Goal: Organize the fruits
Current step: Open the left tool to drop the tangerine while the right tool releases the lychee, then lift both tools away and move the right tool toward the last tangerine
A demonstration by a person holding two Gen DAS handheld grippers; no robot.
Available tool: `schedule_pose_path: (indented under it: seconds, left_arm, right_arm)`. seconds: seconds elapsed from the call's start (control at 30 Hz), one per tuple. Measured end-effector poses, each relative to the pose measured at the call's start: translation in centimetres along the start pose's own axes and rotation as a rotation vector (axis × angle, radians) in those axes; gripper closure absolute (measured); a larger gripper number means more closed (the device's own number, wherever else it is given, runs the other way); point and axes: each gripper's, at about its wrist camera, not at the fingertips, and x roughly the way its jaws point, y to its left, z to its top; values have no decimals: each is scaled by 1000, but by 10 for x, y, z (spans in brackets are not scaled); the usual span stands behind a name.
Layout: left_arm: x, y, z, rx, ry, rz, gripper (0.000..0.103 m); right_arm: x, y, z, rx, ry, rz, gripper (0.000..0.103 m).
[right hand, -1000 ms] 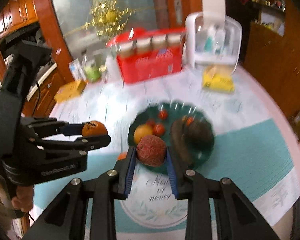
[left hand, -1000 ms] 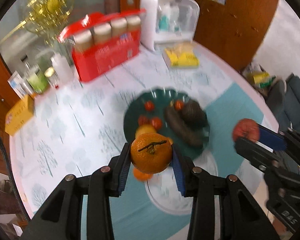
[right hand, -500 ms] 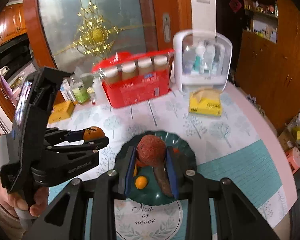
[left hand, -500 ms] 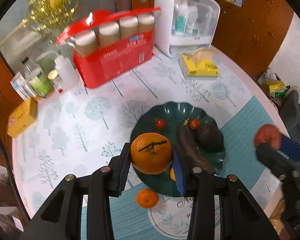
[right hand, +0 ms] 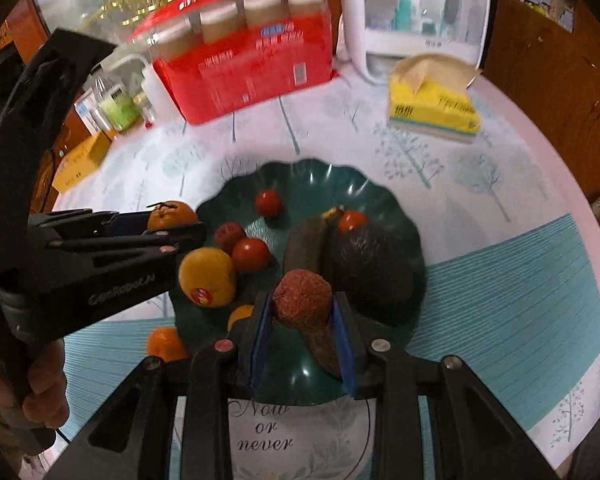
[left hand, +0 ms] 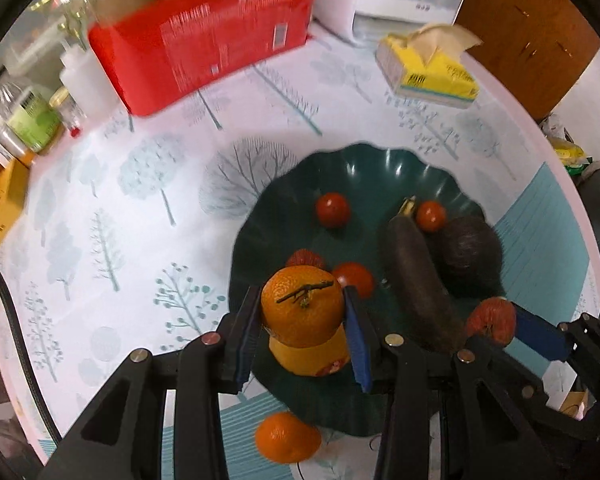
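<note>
My left gripper is shut on a stemmed orange tangerine and holds it over the near-left part of the dark green scalloped plate. My right gripper is shut on a rough red lychee-like fruit over the plate's near edge. The plate holds cherry tomatoes, a dark banana, an avocado and a yellow-orange fruit. A small tangerine lies on the table by the plate's near rim.
A red box of jars, a yellow tissue box, a white cabinet and bottles stand at the table's far side. A yellow carton sits at the left edge. A round placemat lies near me.
Both grippers have come down and forward toward the plate, still holding their fruit. The plate and its fruit look larger and closer.
</note>
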Motion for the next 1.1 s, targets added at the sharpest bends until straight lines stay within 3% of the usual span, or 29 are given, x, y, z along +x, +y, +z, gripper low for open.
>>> schedule_pose_path:
  seconds: [0.17, 0.23, 0.3, 0.47, 0.83, 1.1]
  left_arm:
    - [11, -2, 4, 11, -19, -1, 64]
    - [13, -4, 5, 23, -23, -16, 55]
    - [11, -6, 6, 31, -34, -32, 37]
    - [4, -17, 7, 70, -56, -47, 29]
    - [-14, -27, 5, 97, -31, -49, 27]
    - [-58, -31, -4, 102, -83, -68, 24]
  right_arm:
    - [22, 4, -3, -32, 33, 3, 72]
    - [25, 5, -3, -34, 37, 0, 71]
    - [26, 4, -2, -30, 32, 3, 66]
    - [23, 0, -1, -12, 7, 14, 50]
    - [4, 4, -6, -9, -41, 35, 48]
    - [-30, 9, -11, -7, -94, 34, 48]
